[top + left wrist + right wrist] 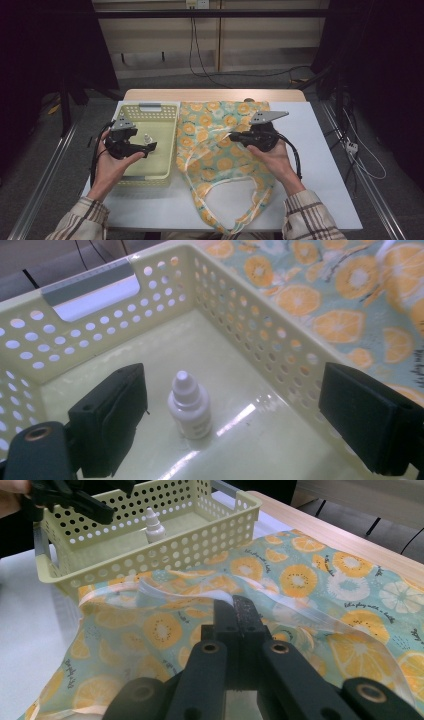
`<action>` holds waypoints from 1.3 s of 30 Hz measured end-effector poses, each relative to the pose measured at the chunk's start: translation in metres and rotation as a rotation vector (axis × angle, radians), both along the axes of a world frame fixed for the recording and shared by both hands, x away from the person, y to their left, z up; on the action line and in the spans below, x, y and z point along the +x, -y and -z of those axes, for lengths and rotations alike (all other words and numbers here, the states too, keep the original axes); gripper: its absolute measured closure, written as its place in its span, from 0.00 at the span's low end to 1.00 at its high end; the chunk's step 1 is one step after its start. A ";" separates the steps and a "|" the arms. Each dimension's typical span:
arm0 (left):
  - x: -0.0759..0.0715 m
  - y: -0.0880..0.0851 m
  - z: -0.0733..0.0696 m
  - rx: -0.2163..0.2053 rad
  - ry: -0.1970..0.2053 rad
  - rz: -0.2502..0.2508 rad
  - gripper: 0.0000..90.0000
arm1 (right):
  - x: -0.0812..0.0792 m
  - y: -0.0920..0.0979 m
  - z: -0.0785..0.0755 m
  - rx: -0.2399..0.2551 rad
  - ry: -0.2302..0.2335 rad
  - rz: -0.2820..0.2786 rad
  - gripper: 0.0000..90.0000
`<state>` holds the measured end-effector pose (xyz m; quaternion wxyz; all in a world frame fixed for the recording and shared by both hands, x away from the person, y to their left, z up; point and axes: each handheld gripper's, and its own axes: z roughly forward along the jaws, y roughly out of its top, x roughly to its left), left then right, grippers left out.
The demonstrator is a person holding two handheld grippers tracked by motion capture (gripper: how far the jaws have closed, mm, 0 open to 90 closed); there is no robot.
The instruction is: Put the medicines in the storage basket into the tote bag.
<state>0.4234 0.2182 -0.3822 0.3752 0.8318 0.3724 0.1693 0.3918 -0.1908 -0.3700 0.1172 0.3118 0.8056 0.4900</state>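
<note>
Dropper bottle (189, 410), small and white with a pointed cap, upright on the floor of the pale yellow perforated basket (165, 120), alone in there. Seen also from the right gripper view (153, 526), standing near the basket's middle. Framed in the left gripper view between the two black fingers (111, 416), closer to the one on that view's left but touching neither. Left gripper (144, 148) held low over the basket, fingers spread wide, nothing pinched. Basket parked at the bench's left edge, its grey-handled end toward the far edge, its right wall just beside the cloth.

Fruit-print bag (215, 145), teal with orange slices, lying flat across the middle of the bench (325, 165), from the far edge down to the near edge, handles looping toward the near edge. Left border of the bag touching the basket's wall, as shown in the right gripper view (310, 580).

Right gripper (235, 136) over the bag's upper part, fingers (239, 617) pressed together, pinching the bag's pale hem, lifted in a ridge at the tips. Checked sleeves (310, 215) at the near edge, a hand behind each gripper.
</note>
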 end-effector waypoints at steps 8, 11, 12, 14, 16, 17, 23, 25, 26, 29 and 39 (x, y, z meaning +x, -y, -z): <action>0.022 0.002 0.017 0.029 -0.084 -0.014 0.22 | 0.001 0.000 0.001 -0.001 -0.002 -0.001 1.00; 0.028 0.003 0.019 0.056 -0.108 -0.006 0.29 | 0.001 0.000 0.001 -0.003 -0.002 -0.005 1.00; 0.029 0.002 0.021 0.055 -0.114 -0.008 0.30 | 0.001 0.000 0.001 -0.002 -0.004 -0.005 1.00; 0.032 0.003 0.024 0.053 -0.130 -0.014 0.33 | 0.001 0.000 0.001 -0.001 -0.004 -0.009 1.00; 0.036 0.005 0.026 0.089 -0.142 -0.029 0.34 | 0.001 0.000 0.002 -0.004 -0.004 -0.010 1.00; 0.037 0.006 0.028 0.086 -0.153 -0.027 0.37 | 0.001 -0.001 0.002 -0.001 -0.005 -0.010 1.00; 0.042 0.007 0.037 0.143 -0.212 -0.033 0.50 | 0.002 -0.001 0.002 -0.005 -0.005 -0.012 1.00; 0.043 0.006 0.037 0.160 -0.210 -0.026 0.55 | 0.001 -0.001 0.002 -0.005 -0.006 -0.012 1.00; 0.043 0.006 0.038 0.159 -0.218 -0.022 0.57 | 0.001 -0.001 0.002 -0.007 -0.005 -0.011 1.00; 0.044 0.005 0.040 0.152 -0.238 -0.007 0.64 | 0.001 -0.001 0.002 -0.015 -0.003 -0.009 1.00; 0.044 0.005 0.040 0.159 -0.238 -0.011 0.67 | 0.002 -0.002 0.003 -0.017 -0.005 -0.012 1.00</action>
